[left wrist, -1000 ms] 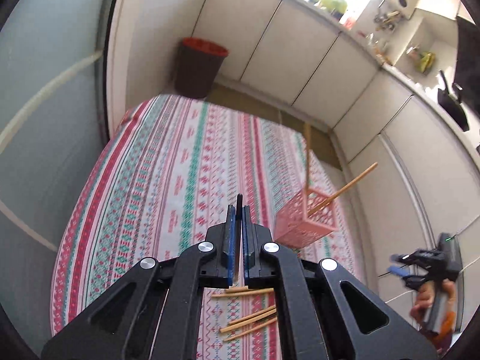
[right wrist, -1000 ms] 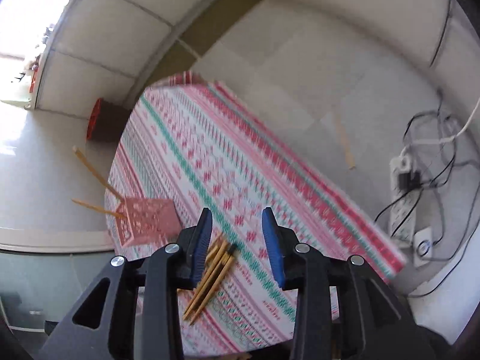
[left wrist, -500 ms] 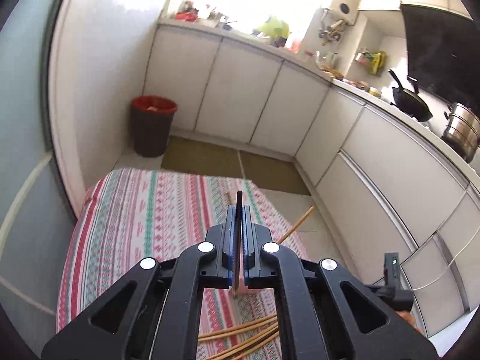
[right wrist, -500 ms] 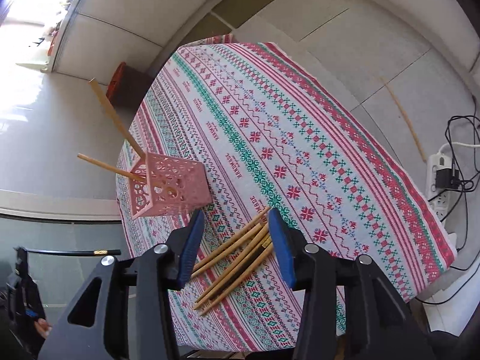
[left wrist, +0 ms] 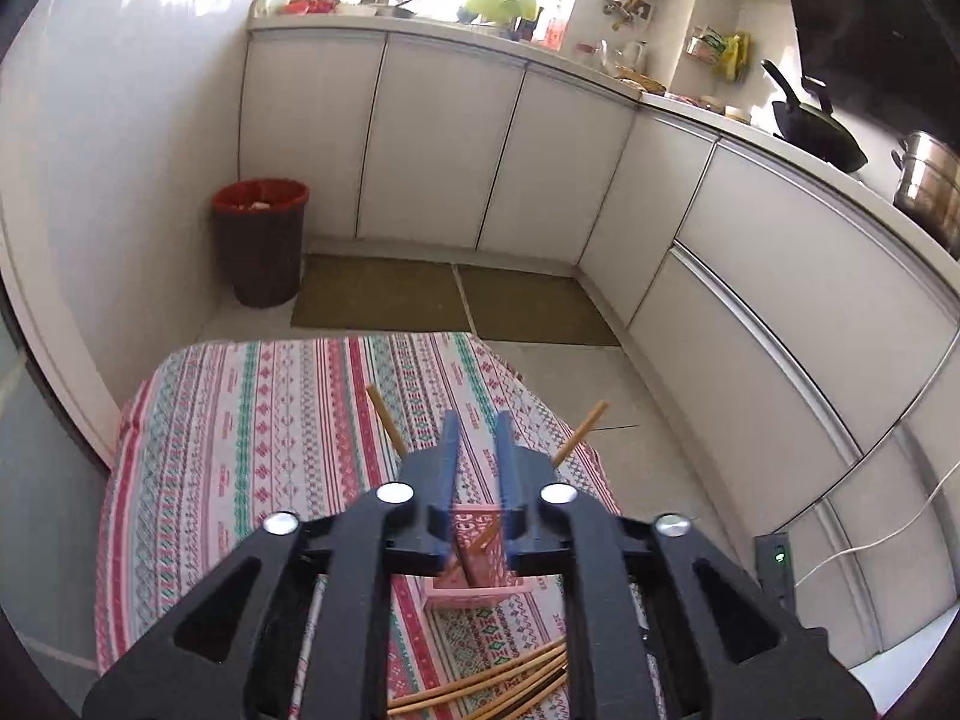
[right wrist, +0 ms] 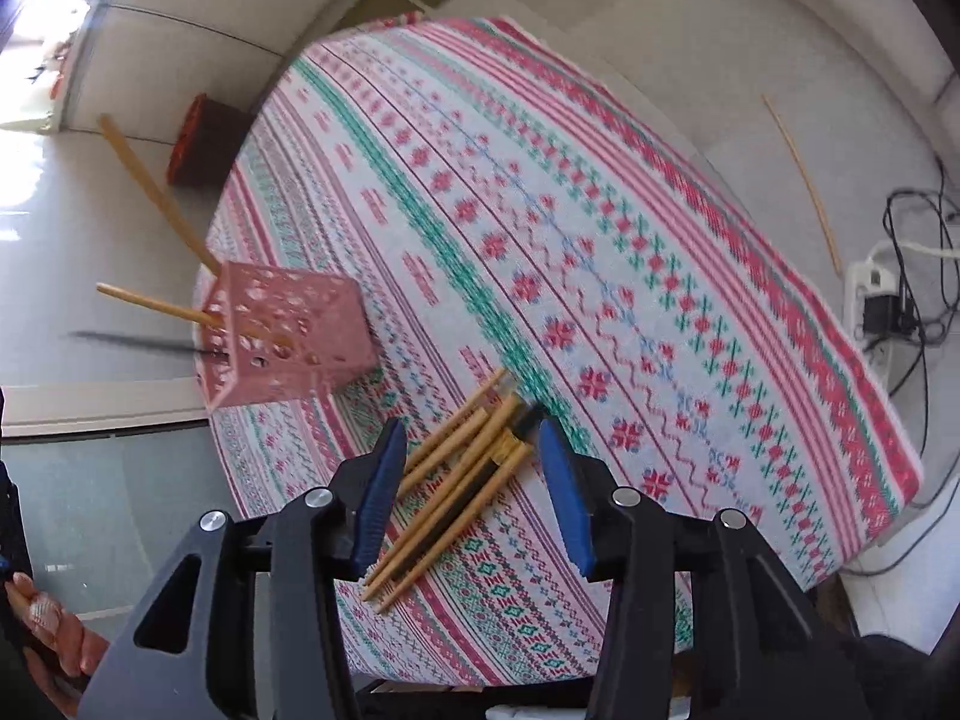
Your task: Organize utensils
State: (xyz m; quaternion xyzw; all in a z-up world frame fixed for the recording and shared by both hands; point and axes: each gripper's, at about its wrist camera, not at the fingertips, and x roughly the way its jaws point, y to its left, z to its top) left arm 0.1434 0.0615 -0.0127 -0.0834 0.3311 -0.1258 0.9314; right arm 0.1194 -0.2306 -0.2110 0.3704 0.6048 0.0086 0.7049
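**Chopsticks being sorted into a pink holder, one pick at a time**

A table covered in a striped red, green and white cloth point(right wrist: 600, 252) stands in a white kitchen. On it sits a pink perforated holder point(right wrist: 288, 336), square in shape, near the table's edge. Two wooden chopsticks point(right wrist: 150, 192) lean out of the holder at angles, and a dark one point(right wrist: 132, 341), blurred, juts out beside them.

The left gripper point(left wrist: 477, 450) hangs directly above the holder with its blue fingers slightly apart and nothing between them. In the left wrist view the holder point(left wrist: 474, 564) shows just beyond the fingertips.

The right gripper point(right wrist: 471, 480) hovers low over a loose pile of chopsticks point(right wrist: 456, 474) lying on the cloth, near the holder but not touching it. Its fingers are spread wide, one either side of the pile, gripping nothing. The pile is mostly pale wood with at least one dark stick among them (the exact count is hard to tell, as they overlap).

One stray chopstick point(right wrist: 801, 174) lies on the floor past the table.

The step in hand appears to be the right gripper's pick from the pile. The next move calls for lowering onto a single stick, closing on it without dragging its neighbours, then carrying it to the holder and dropping it in upright.
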